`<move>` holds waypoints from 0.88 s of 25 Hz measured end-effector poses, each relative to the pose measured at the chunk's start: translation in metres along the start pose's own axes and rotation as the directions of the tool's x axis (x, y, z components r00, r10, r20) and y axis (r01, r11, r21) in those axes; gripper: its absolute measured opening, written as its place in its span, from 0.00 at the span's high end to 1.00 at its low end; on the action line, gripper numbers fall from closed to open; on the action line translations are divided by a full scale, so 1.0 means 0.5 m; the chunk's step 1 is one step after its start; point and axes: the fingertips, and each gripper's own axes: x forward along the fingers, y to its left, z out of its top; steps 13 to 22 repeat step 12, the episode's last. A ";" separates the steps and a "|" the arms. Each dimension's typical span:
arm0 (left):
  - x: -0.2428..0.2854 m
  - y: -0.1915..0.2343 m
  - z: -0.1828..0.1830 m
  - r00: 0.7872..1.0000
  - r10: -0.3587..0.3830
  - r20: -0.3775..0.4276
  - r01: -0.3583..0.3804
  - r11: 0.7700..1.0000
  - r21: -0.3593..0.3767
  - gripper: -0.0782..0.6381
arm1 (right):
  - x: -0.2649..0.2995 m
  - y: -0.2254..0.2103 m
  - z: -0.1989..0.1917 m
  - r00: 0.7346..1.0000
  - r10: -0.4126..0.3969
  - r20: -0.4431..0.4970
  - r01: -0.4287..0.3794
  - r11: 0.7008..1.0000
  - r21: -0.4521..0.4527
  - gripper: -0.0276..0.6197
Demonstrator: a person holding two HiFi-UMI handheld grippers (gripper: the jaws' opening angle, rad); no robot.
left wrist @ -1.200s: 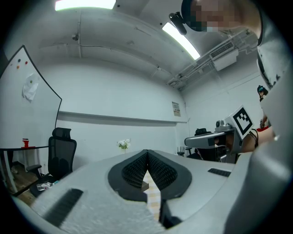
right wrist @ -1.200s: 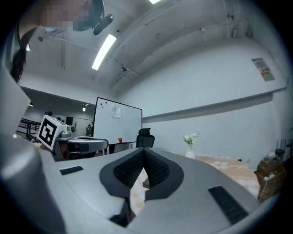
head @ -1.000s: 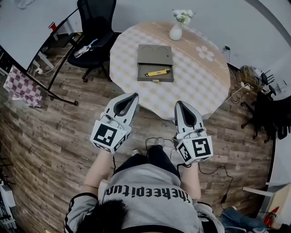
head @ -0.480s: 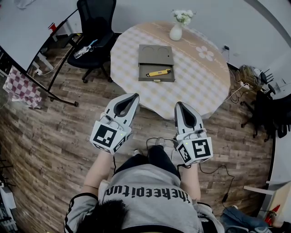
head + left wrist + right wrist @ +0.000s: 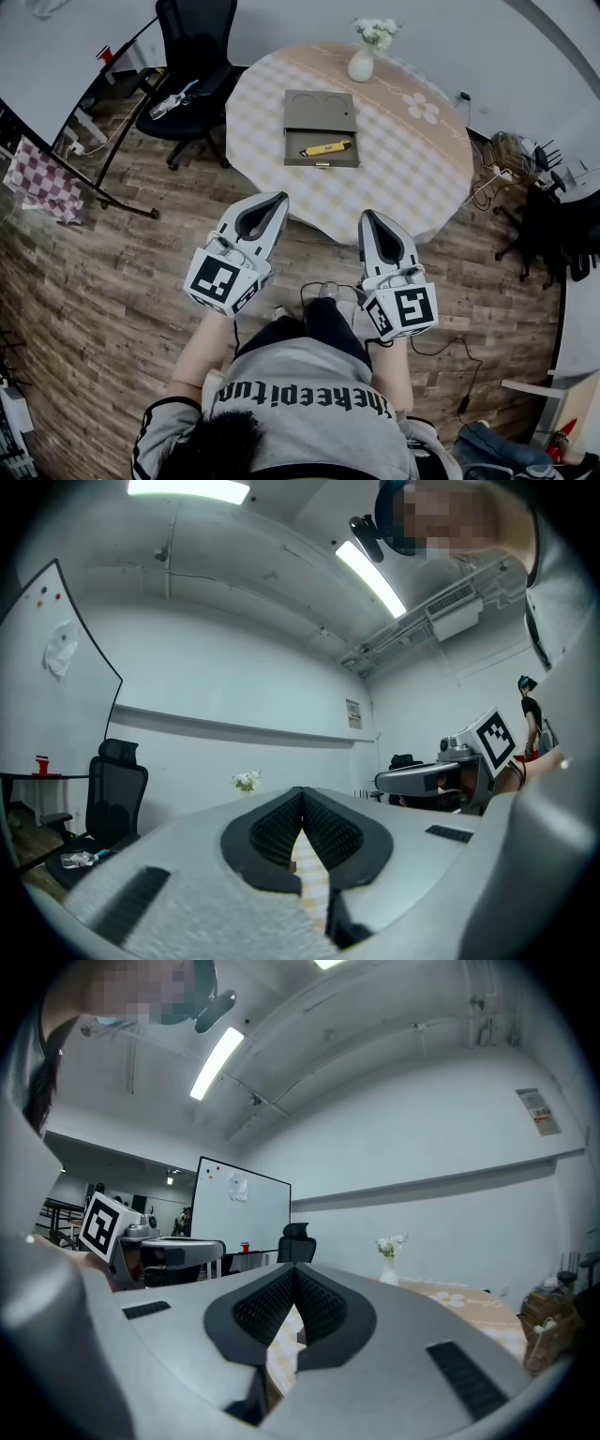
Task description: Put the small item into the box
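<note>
**Grippers shut and empty, short of the table**

Head view: you held both tools side by side in front of your body, above the wooden floor (image 5: 112, 309), and both pointed toward the round table (image 5: 412, 159). The left gripper (image 5: 277, 198) had its tip just at the table's near edge. The right gripper (image 5: 368, 215) lay close beside that edge. Neither touched the cloth or anything on it.

Left gripper view: the jaws of your left gripper (image 5: 302, 793) met at their tips. Only a narrow wedge of checked cloth showed through the hollow behind them, and nothing was clamped between the ribbed pads (image 5: 328, 829).

Right gripper view: the jaws of your right gripper (image 5: 294, 1269) stood likewise together at the tips, with no object between them.

The box (image 5: 321, 112) sat flat near the middle of the table, well apart from both tools. The small yellow item (image 5: 325, 148) lay slantwise within the box's outline, in its nearer, open section. A white vase (image 5: 362, 65) holding flowers (image 5: 378, 33) stood beyond the box at the table's far edge. A black office chair (image 5: 192, 56) stood to the left of the table.
</note>
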 end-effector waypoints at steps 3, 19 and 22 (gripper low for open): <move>0.001 0.002 -0.004 1.000 -0.001 0.001 0.001 1.000 -0.003 0.87 | 0.001 0.001 -0.004 1.000 -0.003 0.000 0.003 1.000 -0.001 0.95; 0.008 0.001 -0.001 1.000 -0.015 0.004 0.015 1.000 -0.012 0.87 | 0.002 0.000 0.001 1.000 -0.010 -0.005 0.010 1.000 -0.010 0.95; 0.008 0.001 -0.001 1.000 -0.015 0.004 0.015 1.000 -0.012 0.87 | 0.002 0.000 0.001 1.000 -0.010 -0.005 0.010 1.000 -0.010 0.95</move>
